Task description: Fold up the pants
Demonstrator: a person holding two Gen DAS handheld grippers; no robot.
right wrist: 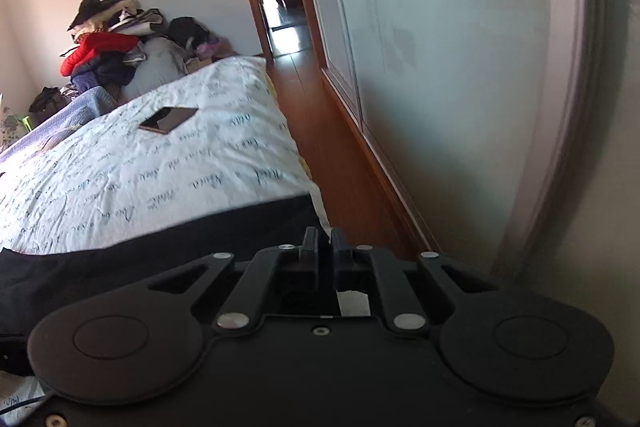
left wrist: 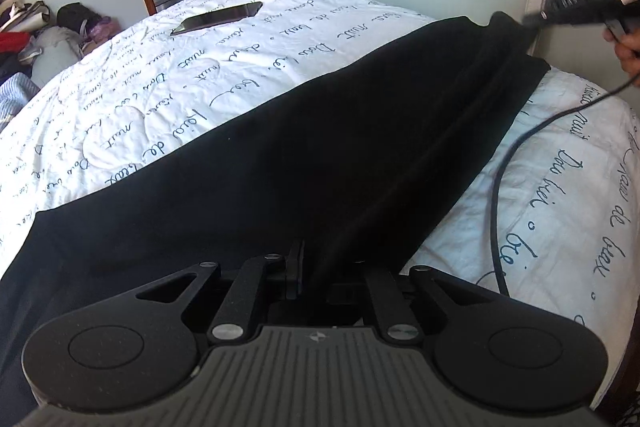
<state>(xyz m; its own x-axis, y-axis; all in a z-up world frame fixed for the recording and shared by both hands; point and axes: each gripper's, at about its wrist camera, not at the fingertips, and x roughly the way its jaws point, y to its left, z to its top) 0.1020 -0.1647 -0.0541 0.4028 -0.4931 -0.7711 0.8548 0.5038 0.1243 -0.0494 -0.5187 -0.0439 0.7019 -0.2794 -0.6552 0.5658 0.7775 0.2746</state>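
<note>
Black pants (left wrist: 320,147) lie lengthwise across a white quilt (left wrist: 160,87) printed with blue script. My left gripper (left wrist: 316,259) is shut on a raised ridge of the cloth at the near end; only its left finger (left wrist: 296,267) shows, the other is under fabric. At the far end my right gripper (left wrist: 536,19), blurred and held by a hand (left wrist: 628,47), pinches a lifted corner of the pants. In the right wrist view that gripper (right wrist: 324,239) is shut at the bed's edge, with the pants (right wrist: 160,255) running up to its tips.
A dark phone (left wrist: 218,18) (right wrist: 168,119) rests on the quilt (right wrist: 120,179) beyond the pants. A black cable (left wrist: 500,187) trails over the right side of the bed. Clothes are piled (right wrist: 104,43) by the wall. Wooden floor (right wrist: 320,131) and a wardrobe door (right wrist: 440,67) border the bed.
</note>
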